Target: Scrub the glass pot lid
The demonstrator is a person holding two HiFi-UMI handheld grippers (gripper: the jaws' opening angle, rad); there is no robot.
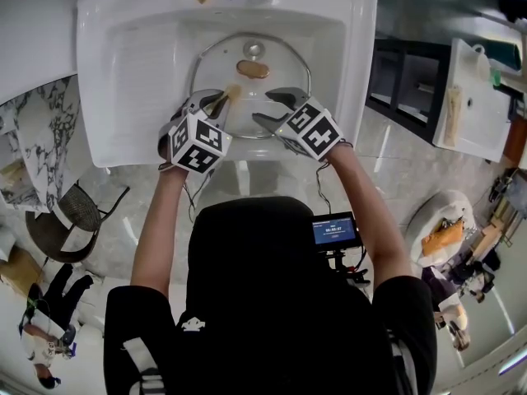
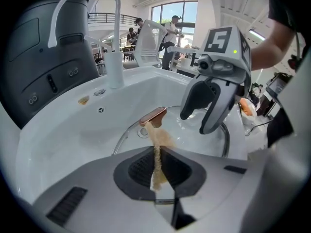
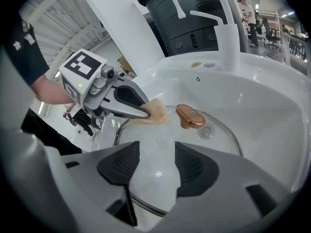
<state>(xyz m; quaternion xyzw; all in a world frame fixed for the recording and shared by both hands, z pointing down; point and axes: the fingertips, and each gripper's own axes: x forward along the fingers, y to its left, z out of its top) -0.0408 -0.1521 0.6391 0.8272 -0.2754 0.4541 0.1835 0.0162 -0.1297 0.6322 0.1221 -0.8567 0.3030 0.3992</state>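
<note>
The left forearm (image 1: 156,220) and right forearm (image 1: 366,208), both bare, rise from black sleeves at the bottom of the head view and lean in toward the frame's centre. The left gripper (image 1: 216,101) sits just left of centre and points steeply down. Its jaws are pressed together on a thin tan scrub pad (image 2: 156,147). The right gripper (image 1: 274,108), just to its right, tilts down much the same. Its jaws stand wide apart and pinch nothing. The two grippers are close together but not touching.
</note>
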